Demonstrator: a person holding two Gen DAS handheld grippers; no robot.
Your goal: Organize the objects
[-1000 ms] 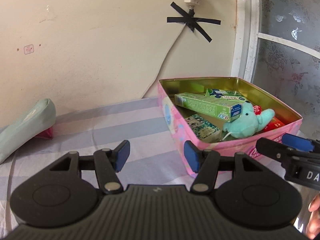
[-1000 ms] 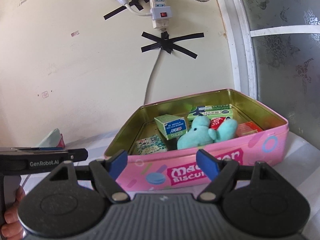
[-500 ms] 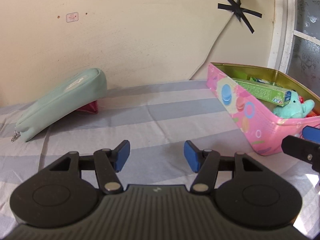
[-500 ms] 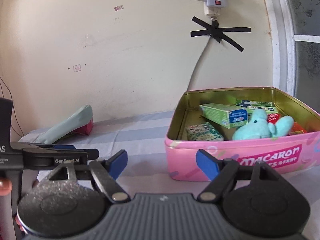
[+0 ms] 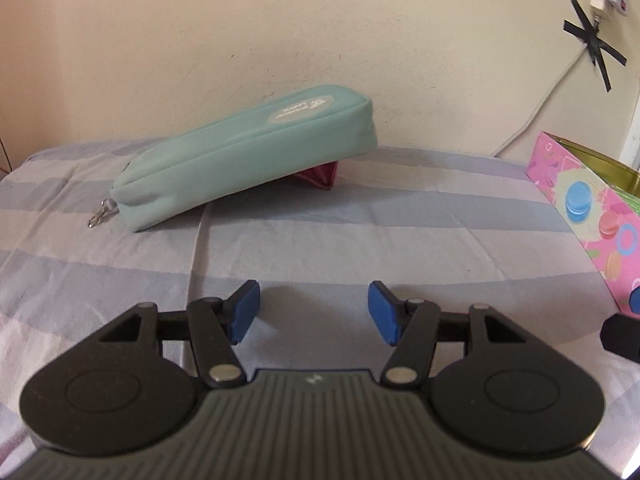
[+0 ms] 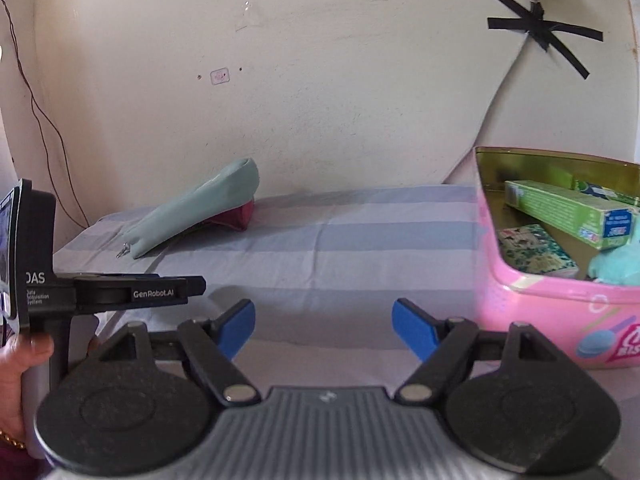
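A mint green zip pouch (image 5: pixel 248 152) lies tilted on the striped cloth by the wall, its far end propped on a dark red thing (image 5: pixel 318 178); both also show in the right wrist view, pouch (image 6: pixel 196 208) and red thing (image 6: pixel 236 216). A pink biscuit tin (image 6: pixel 560 300) stands at the right, holding a green box (image 6: pixel 568 212), a patterned box (image 6: pixel 536 252) and a teal plush toy (image 6: pixel 616 264). The tin's corner shows in the left wrist view (image 5: pixel 592 208). My left gripper (image 5: pixel 314 316) is open and empty, short of the pouch. My right gripper (image 6: pixel 324 328) is open and empty, left of the tin.
The striped cloth (image 5: pixel 360 240) covers the surface up to a cream wall. A white cable (image 5: pixel 540 108) taped with black tape runs down the wall behind the tin. The left gripper's body (image 6: pixel 132 292) sits at the left of the right wrist view.
Both grippers have swung left, away from the tin and toward the pouch. The pouch is now central in the left wrist view. Both stayed open and empty.
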